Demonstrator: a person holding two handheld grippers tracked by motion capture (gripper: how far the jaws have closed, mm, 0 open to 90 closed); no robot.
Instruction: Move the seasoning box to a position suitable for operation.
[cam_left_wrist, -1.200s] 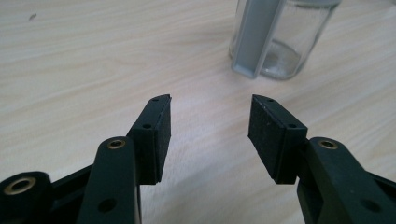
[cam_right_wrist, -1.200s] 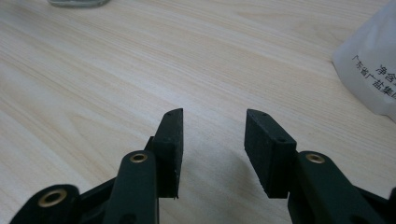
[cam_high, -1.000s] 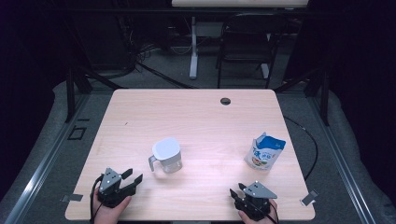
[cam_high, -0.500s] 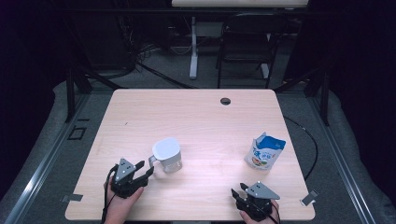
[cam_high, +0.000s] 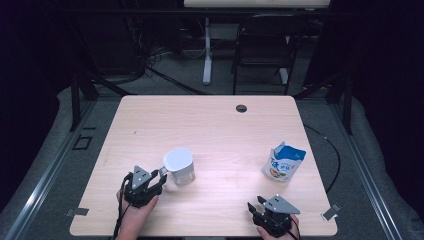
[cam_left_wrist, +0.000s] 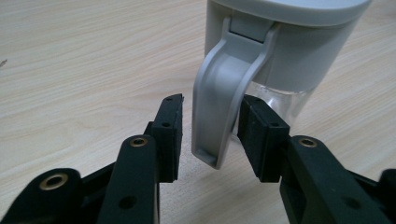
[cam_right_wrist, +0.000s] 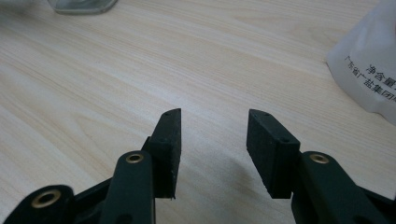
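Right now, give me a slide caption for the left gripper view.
Left gripper closing its jaws around the grey handle of the lidded jug, a gap left at one pad.

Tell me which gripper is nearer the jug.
Left. The left gripper has the jug handle between its jaws, which have just been closing; the right gripper sits apart at the near edge, toward the pouch.

Jug (cam_high: 179, 165) left of pouch (cam_high: 283, 162)

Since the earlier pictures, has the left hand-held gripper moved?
Yes. The left hand-held gripper has moved right and away from the wooden table's near edge, to the grey-lidded clear jug's handle; its jaws have been closing around it.
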